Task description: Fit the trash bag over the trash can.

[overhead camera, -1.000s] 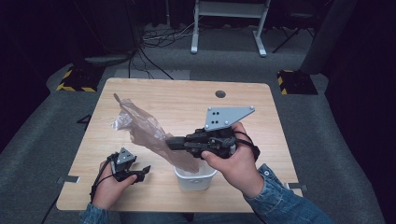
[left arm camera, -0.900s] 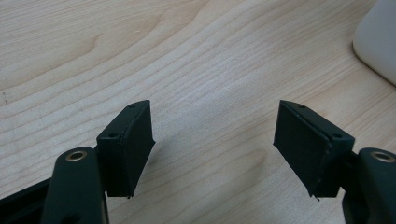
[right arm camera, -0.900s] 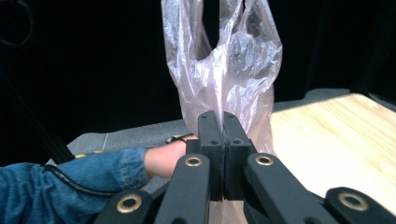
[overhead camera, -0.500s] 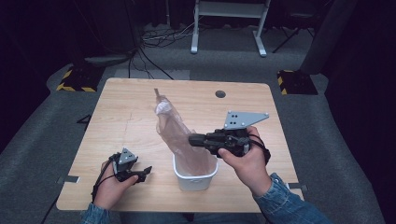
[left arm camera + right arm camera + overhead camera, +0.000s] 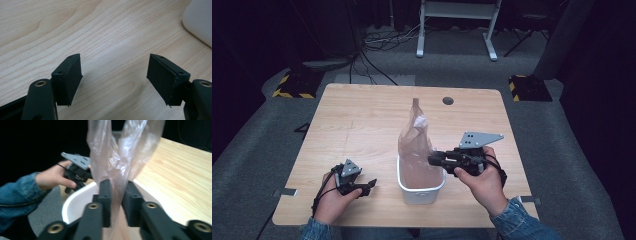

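Left tool lies low at the near left of the desk, held in the person's left hand; in the left gripper view its jaws stand wide apart over bare wood, nothing between them. Just beside it to the right, at the near edge, stands the white bin. A clear plastic bag sits in the bin and rises upright well above its rim. Right tool meets the bag from the right — its jaws have just been opening, and in the right gripper view the film runs between the two pads, slightly parted; a firm clamp cannot be confirmed. Farther off, a small dark hole marks the far desk edge.
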The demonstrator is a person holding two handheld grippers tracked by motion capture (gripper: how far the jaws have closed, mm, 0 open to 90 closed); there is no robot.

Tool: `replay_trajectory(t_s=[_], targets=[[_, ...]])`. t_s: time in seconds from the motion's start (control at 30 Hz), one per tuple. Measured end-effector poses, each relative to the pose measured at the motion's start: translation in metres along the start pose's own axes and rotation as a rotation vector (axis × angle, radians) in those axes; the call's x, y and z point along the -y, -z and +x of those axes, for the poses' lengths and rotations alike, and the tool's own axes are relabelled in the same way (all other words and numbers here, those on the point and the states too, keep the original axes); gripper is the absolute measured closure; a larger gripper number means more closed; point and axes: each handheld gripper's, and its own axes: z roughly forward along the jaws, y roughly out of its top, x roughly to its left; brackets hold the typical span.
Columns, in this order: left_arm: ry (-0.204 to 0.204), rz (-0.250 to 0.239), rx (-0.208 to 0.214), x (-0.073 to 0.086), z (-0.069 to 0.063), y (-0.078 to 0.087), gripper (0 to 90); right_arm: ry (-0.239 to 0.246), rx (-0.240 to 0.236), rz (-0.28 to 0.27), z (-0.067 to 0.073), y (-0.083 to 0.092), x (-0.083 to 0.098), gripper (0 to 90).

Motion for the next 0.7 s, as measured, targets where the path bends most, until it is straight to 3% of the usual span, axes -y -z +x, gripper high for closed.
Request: replay_trajectory(t_s=[0.13,0.2,0.3,0.43,0.5,0.53,0.63,0.67,0.7], targets=[[-0.021,-0.002,0.014,-0.003,-0.006,0.0,27.4,-0.021,0.042,0.003,-0.007,0.009,0.008,51.7],[-0.024,-0.001,0.036,-0.004,-0.011,-0.001,27.2,-0.027,0.06,-0.023,-0.013,0.017,0.012,44.3],[-0.057,0.008,0.069,-0.007,-0.021,-0.002,26.9,-0.041,0.086,-0.062,-0.021,0.03,0.018,37.5],[-0.092,0.013,0.106,-0.011,-0.031,0.0,26.3,-0.057,0.09,-0.103,-0.028,0.042,0.025,37.5],[-0.113,0.021,0.165,-0.014,-0.041,0.002,25.4,-0.054,0.144,-0.057,-0.035,0.047,0.035,42.0],[-0.113,0.021,0.165,-0.014,-0.041,0.002,25.0,-0.054,0.144,-0.057,-0.035,0.047,0.035,42.0],[-0.165,0.058,0.227,-0.014,-0.052,0.0,24.2,-0.038,0.206,0.035,-0.042,0.042,0.051,45.1],[-0.177,0.06,0.248,-0.015,-0.056,-0.001,23.3,-0.02,0.231,0.116,-0.045,0.032,0.065,46.6],[-0.185,0.062,0.276,-0.015,-0.06,-0.002,23.3,-0.02,0.231,0.116,-0.045,0.032,0.065,46.6]])
